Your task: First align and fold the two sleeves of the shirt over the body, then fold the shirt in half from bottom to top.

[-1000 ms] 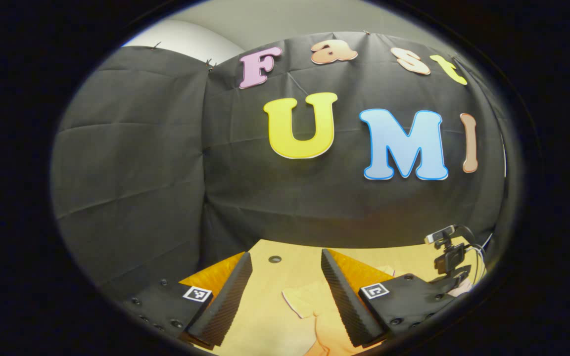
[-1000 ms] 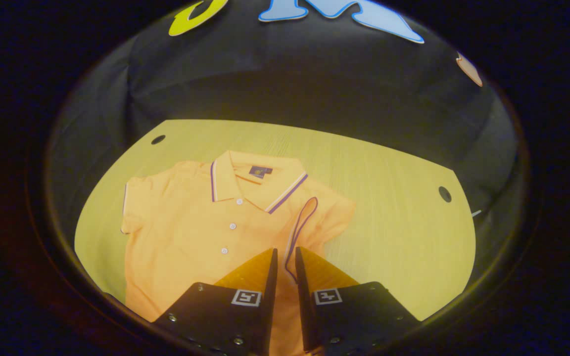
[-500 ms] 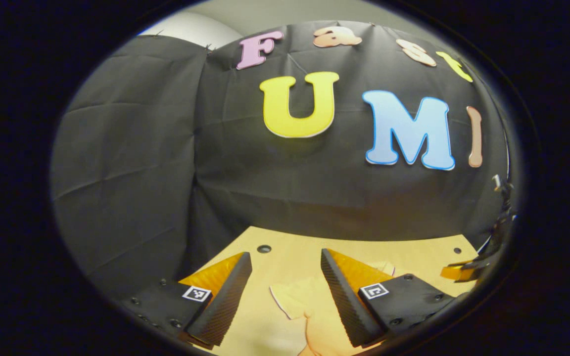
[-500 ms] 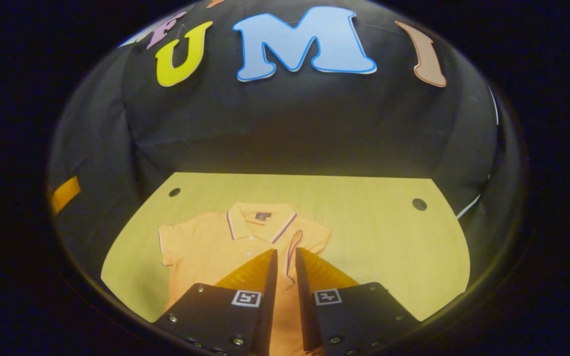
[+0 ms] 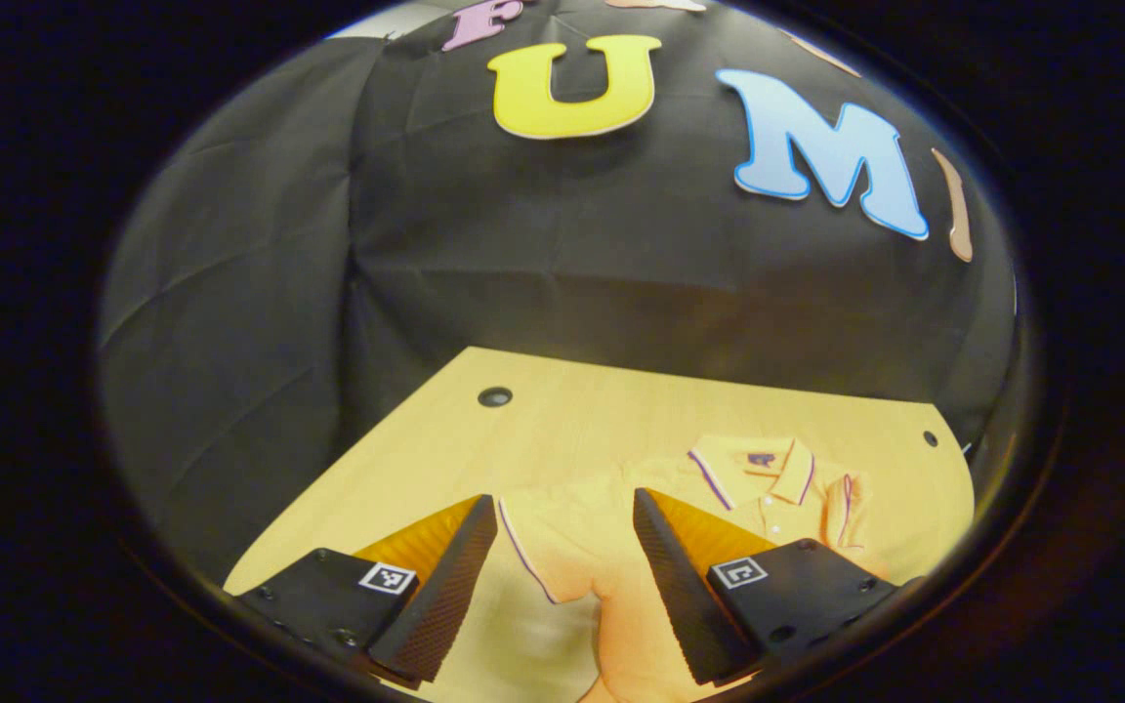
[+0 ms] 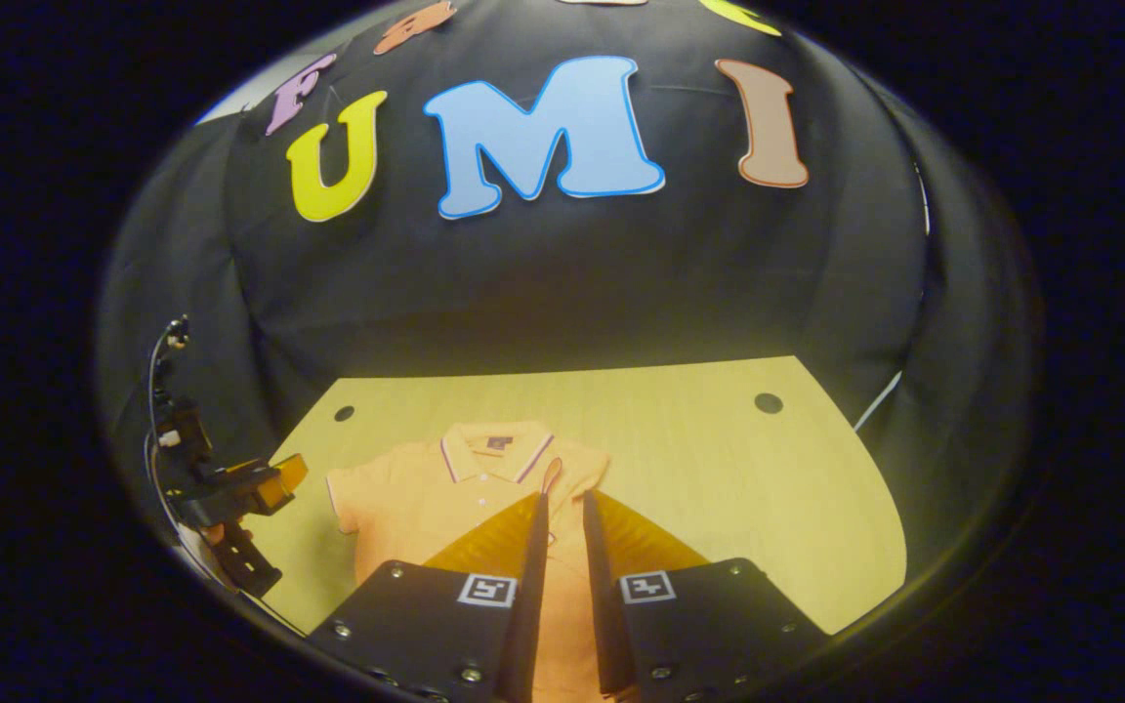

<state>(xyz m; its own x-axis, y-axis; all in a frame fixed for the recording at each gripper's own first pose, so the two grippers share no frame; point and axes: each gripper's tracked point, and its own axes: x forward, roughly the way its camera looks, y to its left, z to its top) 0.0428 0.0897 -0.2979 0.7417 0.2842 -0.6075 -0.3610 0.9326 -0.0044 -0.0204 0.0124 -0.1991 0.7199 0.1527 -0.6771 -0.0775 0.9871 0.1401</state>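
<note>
In the left gripper view, the left gripper hangs above the table, its fingers spread wide with nothing between them. The orange shirt lies flat toward 4 o'clock, collar away from the camera, one sleeve showing through the gap.

In the right gripper view, the right gripper has its fingers drawn nearly together; whether they pinch cloth I cannot tell. The shirt lies at 6 o'clock, its right sleeve folded over the body. The left gripper shows at 9 o'clock.

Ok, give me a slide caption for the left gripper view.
Open left gripper poised above the orange polo shirt's unfolded sleeve on the wooden table.
</note>
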